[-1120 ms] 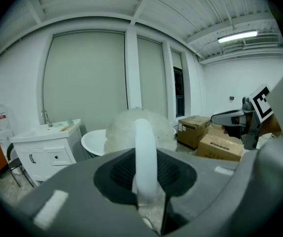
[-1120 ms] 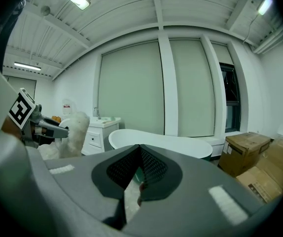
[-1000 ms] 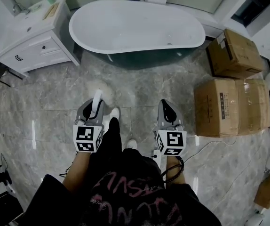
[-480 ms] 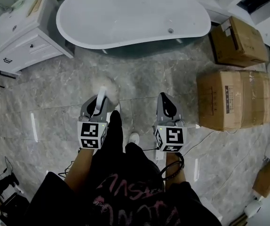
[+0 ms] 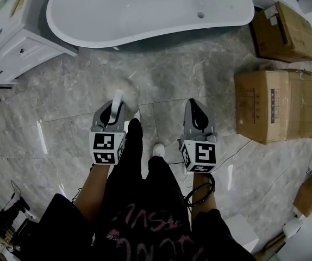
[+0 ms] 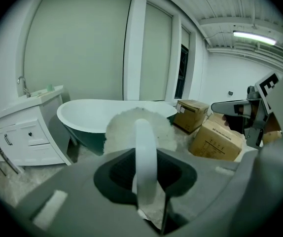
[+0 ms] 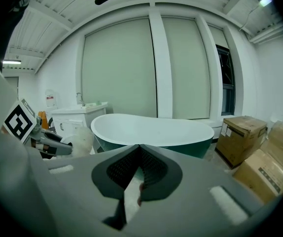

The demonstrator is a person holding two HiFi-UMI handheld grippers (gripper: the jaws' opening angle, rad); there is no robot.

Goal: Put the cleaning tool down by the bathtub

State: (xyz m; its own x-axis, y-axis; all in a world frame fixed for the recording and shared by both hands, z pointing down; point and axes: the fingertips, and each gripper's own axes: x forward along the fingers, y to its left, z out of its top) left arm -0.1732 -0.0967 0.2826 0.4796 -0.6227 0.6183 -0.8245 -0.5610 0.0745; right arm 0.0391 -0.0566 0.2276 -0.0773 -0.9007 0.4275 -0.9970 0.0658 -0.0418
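The cleaning tool is a fluffy white duster head [image 5: 124, 89] on a white handle [image 5: 115, 105]. My left gripper [image 5: 111, 109] is shut on that handle, and the fluffy head [image 6: 137, 131] sticks out ahead of the jaws toward the white bathtub [image 5: 145, 10]. In the left gripper view the handle [image 6: 145, 157] runs straight up between the jaws with the bathtub [image 6: 107, 115] behind it. My right gripper [image 5: 195, 112] hangs level with the left one, shut and holding nothing. The tub [image 7: 154, 127] fills the middle of the right gripper view.
A white vanity cabinet [image 5: 9, 42] stands left of the tub. Cardboard boxes [image 5: 278, 105] are stacked on the right, another box [image 5: 286, 29] behind them. The person's legs and white shoes [image 5: 157, 150] stand on the grey marble floor [image 5: 63, 118]. A cable [image 5: 237, 151] trails right.
The person has stepped closer to the bathtub, which has slid up and out of the top of the head view. Both grippers stay level in front of the body, and the duster stays held.
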